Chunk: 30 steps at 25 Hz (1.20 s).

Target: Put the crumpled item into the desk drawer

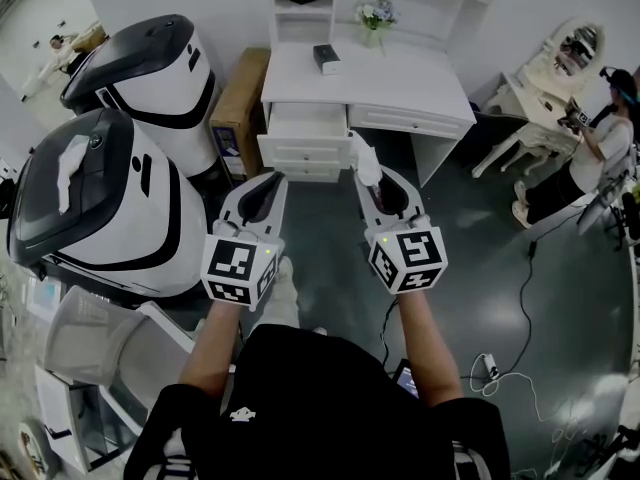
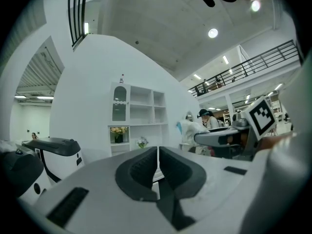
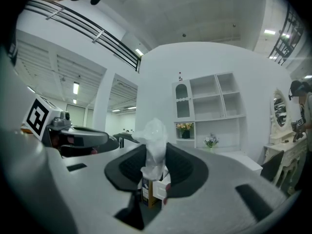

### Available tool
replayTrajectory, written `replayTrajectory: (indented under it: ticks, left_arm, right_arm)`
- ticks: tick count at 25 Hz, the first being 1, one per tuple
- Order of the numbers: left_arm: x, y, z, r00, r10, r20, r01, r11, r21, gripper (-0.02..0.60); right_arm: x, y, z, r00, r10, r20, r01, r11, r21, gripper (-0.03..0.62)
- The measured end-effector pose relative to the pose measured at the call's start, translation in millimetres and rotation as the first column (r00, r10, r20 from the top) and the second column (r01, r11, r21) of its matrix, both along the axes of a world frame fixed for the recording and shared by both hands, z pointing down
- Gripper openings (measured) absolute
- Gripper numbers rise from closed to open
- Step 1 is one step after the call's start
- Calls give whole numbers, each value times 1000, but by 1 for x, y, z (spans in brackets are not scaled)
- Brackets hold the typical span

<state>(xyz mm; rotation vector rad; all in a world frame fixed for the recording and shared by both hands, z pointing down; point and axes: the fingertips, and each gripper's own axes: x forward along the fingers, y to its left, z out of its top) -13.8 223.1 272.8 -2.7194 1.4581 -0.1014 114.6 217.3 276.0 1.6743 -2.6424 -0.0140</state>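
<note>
Dark floor (image 1: 470,238), white desk (image 1: 410,120) against wall, its left drawer (image 1: 305,120) pulled open. Black box (image 1: 327,59) and flower vase (image 1: 372,20) on tabletop (image 1: 400,86). Cardboard box (image 1: 238,108) just left of desk. Right gripper (image 1: 374,176) in front of desk, jaws pinching white crumpled wad (image 1: 366,158). Wad near drawer's front right corner, not inside. Left gripper (image 1: 272,180) also in front of desk, jaws pressed together, nothing between. Person (image 1: 590,158) well right of desk.
</note>
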Motion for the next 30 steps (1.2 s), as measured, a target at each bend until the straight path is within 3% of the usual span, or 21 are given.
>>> replayTrajectory:
  ticks: [10, 30]
  left_arm:
    - [4, -50, 4, 1000, 0, -9, 0, 1000, -3, 14]
    - [2, -208, 11, 999, 45, 4, -45, 998, -48, 14]
  right_arm:
    - [4, -48, 6, 1000, 5, -25, -5, 1000, -10, 94]
    - [-1, -199, 16, 999, 38, -34, -40, 998, -58, 94]
